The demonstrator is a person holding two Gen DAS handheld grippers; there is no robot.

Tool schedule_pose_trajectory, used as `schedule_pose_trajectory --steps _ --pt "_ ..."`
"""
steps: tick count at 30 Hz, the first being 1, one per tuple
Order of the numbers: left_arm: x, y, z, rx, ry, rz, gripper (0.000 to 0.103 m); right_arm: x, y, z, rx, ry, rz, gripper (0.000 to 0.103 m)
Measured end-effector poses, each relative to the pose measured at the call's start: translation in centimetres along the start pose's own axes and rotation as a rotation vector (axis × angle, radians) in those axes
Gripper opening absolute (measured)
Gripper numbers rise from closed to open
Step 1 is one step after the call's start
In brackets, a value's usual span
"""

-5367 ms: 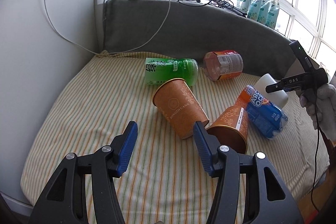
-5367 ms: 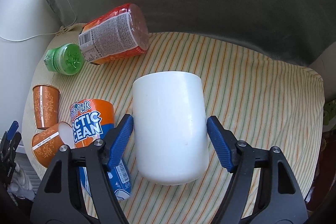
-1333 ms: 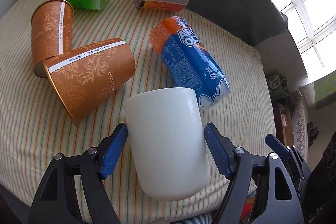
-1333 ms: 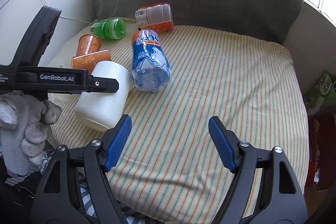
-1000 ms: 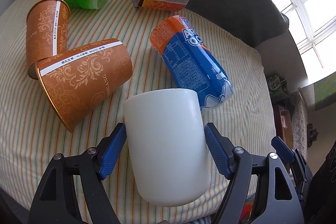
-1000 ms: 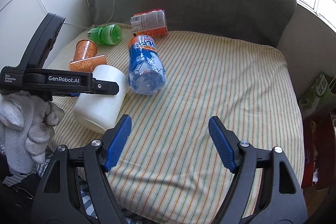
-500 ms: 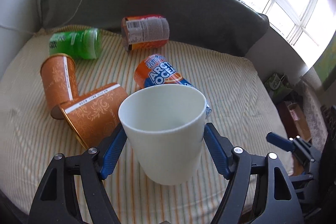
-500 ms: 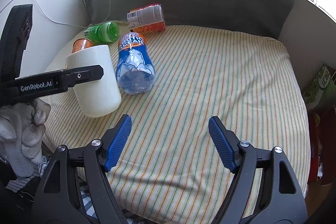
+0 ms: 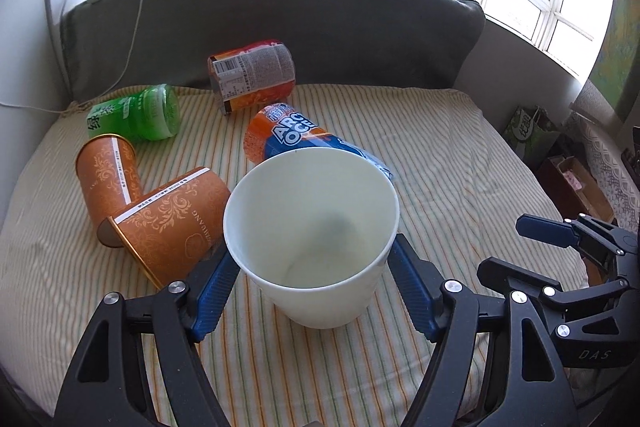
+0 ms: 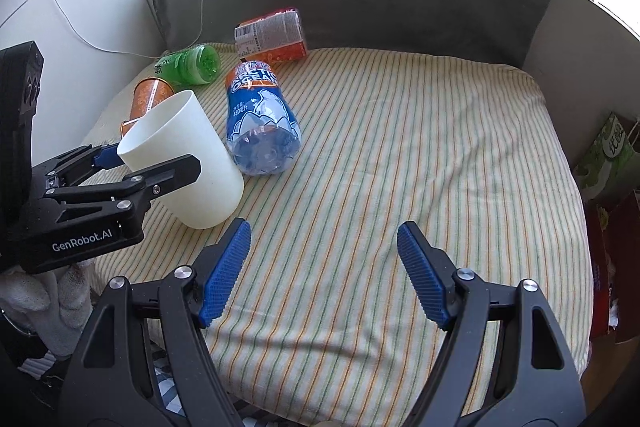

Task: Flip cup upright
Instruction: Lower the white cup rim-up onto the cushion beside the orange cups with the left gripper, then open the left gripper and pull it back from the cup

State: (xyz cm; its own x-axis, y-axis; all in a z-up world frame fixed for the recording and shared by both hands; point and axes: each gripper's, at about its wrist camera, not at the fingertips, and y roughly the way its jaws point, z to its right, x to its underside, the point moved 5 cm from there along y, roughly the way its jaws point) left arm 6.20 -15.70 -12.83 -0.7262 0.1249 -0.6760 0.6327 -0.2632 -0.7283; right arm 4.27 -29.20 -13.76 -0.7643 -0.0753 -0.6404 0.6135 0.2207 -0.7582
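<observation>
A plain white cup (image 9: 312,239) stands mouth up, tilted a little toward the left wrist camera, its base on the striped cushion (image 9: 440,163). My left gripper (image 9: 312,291) is shut on its sides with the blue pads. In the right wrist view the cup (image 10: 188,163) leans left in the left gripper (image 10: 132,167). My right gripper (image 10: 324,271) is open and empty above the cushion's front edge (image 10: 360,347), to the right of the cup. It also shows in the left wrist view (image 9: 560,247).
Two orange paper cups (image 9: 168,219) (image 9: 106,171) lie on their sides left of the white cup. A blue bottle (image 9: 296,135), a green bottle (image 9: 136,113) and an orange bottle (image 9: 252,75) lie behind it. A grey backrest (image 9: 280,27) bounds the cushion.
My left gripper has turned the white cup from lying bottom-forward to mouth up and lowered it onto the cushion. My right gripper has stayed open and drifted slightly.
</observation>
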Motion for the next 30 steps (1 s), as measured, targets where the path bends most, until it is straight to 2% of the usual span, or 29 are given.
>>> schedule_pose_trajectory --steps 7,10,18,22,26,30 --pt "0.7 0.0 1.8 0.002 0.095 -0.002 0.074 0.2 -0.4 0.1 0.010 0.024 0.007 0.078" --pt "0.7 0.0 2.1 0.041 0.087 -0.016 0.074 0.4 -0.8 0.2 0.020 0.030 0.012 0.079" --pt "1.1 -0.7 2.4 0.058 0.087 -0.016 0.075 0.7 -1.8 0.3 0.043 0.041 0.034 0.078" --pt "1.2 -1.4 2.4 0.071 0.094 -0.010 0.080 0.7 -2.3 0.1 0.046 0.045 0.050 0.079" --pt "1.3 -2.8 1.8 0.071 0.081 0.020 0.080 0.6 -3.0 -0.2 0.044 0.051 0.072 0.079" --pt "1.4 -5.4 0.8 0.062 0.083 0.088 0.080 0.6 -4.2 -0.8 0.055 0.052 0.123 0.079"
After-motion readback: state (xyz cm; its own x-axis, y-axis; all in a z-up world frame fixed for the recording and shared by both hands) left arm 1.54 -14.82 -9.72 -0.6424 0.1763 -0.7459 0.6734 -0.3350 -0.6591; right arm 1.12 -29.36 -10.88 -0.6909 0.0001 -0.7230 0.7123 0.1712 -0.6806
